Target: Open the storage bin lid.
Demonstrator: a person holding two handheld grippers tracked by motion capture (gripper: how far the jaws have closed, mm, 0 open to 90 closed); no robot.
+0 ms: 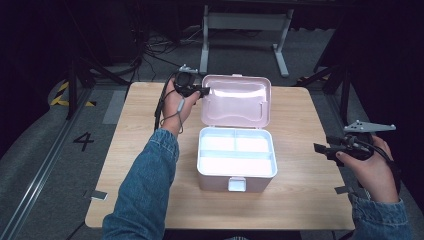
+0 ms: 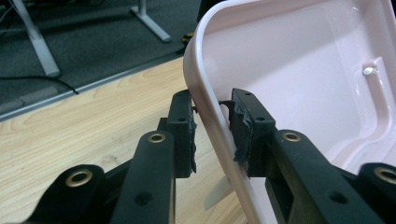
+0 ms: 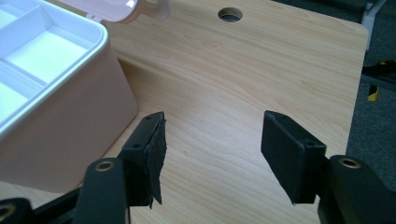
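While the lid stands raised: the pink box [image 1: 235, 172] sits at the centre of the high view on the desk [image 1: 300, 200], its white divided tray open to the camera.
Lid: the lid [image 1: 236, 100] stands up behind the box, in the upper middle of the high view, leaning slightly back.
Left hand-held gripper: the left hand-held gripper [image 2: 212, 128] straddles the lid's left rim, one jaw outside and one inside the shell; the pads look close on the rim, though whether they press it I cannot tell, as a thin gap seems to remain.
Right hand-held gripper: the right hand-held gripper [image 3: 212, 149] hangs at the right edge of the high view, jaws wide apart, holding nothing, well clear of the box's side wall.
Step in hand: judged from the pose, the lid is being handled at its edge, either at the end of opening or the start of closing.
Next move: it calls for guiding the rim along the hinge's arc without twisting the thin plastic; the free gripper could steady the box base.
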